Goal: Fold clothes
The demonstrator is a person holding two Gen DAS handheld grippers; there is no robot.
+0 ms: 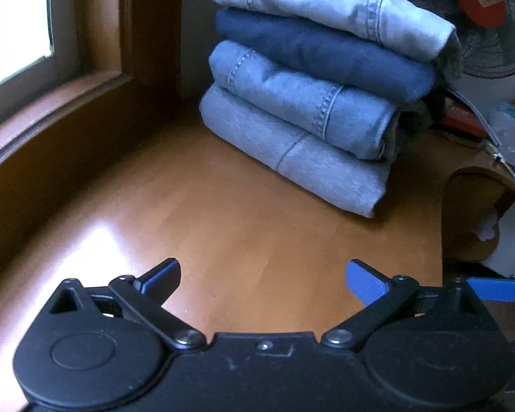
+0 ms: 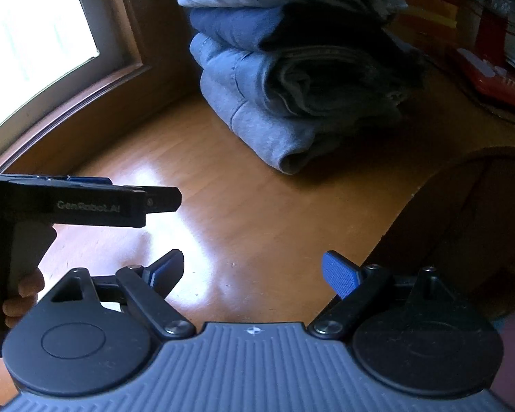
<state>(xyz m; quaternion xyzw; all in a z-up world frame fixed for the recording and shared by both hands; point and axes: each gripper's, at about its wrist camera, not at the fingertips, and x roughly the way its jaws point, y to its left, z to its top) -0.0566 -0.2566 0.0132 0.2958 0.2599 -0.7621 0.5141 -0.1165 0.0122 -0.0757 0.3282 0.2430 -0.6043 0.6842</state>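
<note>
A stack of folded clothes (image 1: 309, 96) stands at the back of the wooden table (image 1: 240, 240): pale denim on top, a dark blue piece, lighter denim, then a grey piece at the bottom. The right wrist view shows the same stack (image 2: 285, 68) from its open-fold end. My left gripper (image 1: 262, 279) hovers open over bare wood, well short of the stack, holding nothing. My right gripper (image 2: 252, 271) is also open and empty above the table. In the right wrist view the left gripper's body (image 2: 103, 202) shows at the left, held by a person's hand (image 2: 20, 292).
A window (image 1: 13, 27) with a wooden sill runs along the left. A fan (image 1: 477, 17) stands behind the stack at the right. Red items and clutter (image 2: 491, 79) lie at the right rear. The table's curved right edge (image 2: 412, 199) drops off beside my right gripper.
</note>
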